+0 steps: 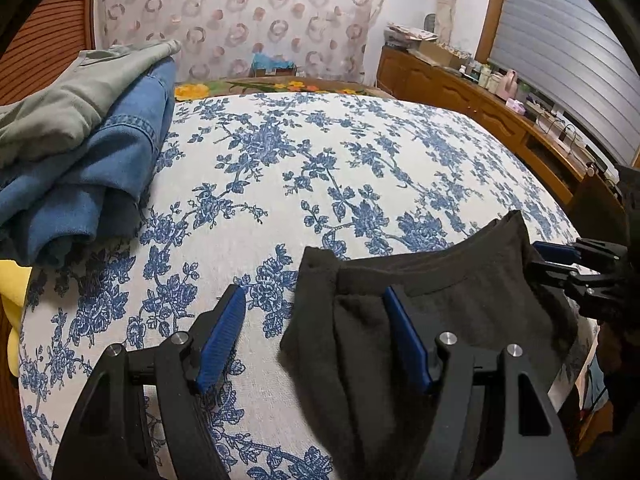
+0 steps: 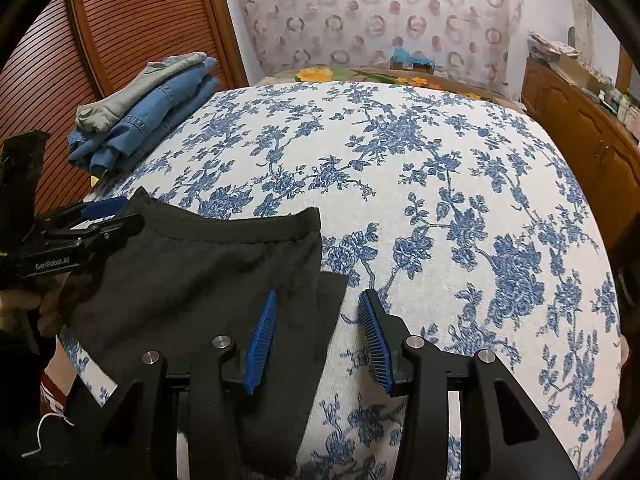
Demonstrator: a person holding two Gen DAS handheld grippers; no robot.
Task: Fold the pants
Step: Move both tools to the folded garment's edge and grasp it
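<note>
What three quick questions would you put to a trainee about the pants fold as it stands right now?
1. True or false: the black pants lie on top of the folded stack.
2. Which garment tops that stack? A red, B grey-green, C black.
3. One word: are the left gripper and the right gripper open, or shut on the cloth?

Key: 1 false, they lie on the floral bedspread; 2 B, the grey-green garment; 3 open, each straddling one side edge of the pants.

Left gripper [image 1: 316,336] jaws spread over black pants [image 1: 440,304]'s edge; floral bedspread [image 1: 320,160] beneath.
</note>
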